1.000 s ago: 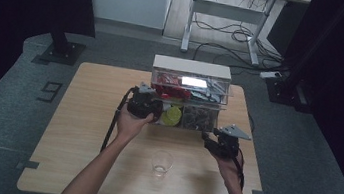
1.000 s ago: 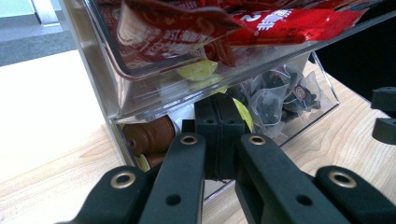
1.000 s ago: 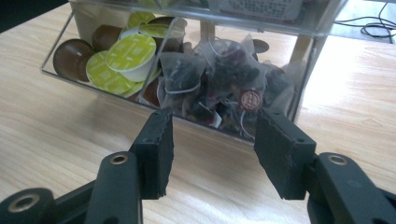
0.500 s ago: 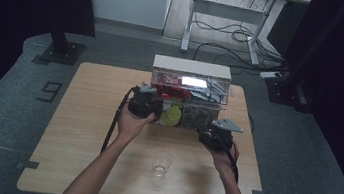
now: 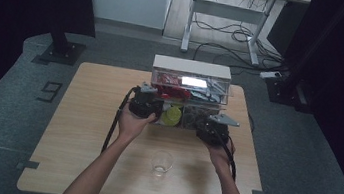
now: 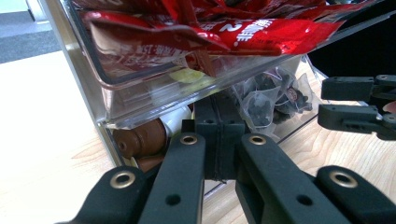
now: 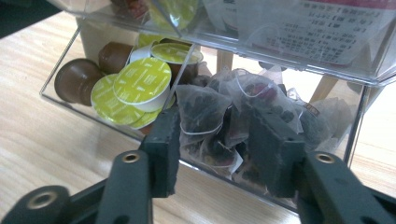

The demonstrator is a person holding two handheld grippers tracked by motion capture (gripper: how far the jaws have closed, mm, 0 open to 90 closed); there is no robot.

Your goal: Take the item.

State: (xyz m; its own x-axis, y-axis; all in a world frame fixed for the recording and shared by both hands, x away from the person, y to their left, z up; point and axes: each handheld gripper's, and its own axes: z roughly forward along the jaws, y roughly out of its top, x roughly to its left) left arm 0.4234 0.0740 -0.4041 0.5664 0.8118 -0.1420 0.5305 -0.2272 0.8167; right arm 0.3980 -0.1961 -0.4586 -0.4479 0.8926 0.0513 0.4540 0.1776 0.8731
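Clear acrylic organiser (image 7: 369, 100); mesh pyramid tea bags (image 7: 205, 109), seemingly between black fingers (image 7: 163, 144).

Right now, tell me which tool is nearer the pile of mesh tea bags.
Right. The right tool has its jaws around the tea bags in the clear organizer; they have just been closing. The left tool sits shut at the coffee-capsule side.

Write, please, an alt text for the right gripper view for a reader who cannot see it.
The right gripper, jaws apart and closing in, reaches into a clear plastic organizer with pyramid tea bags between its black jaws; whether the pads press them is unclear. Left of the bags lie coffee capsules with yellow-green lids, on a wooden table.
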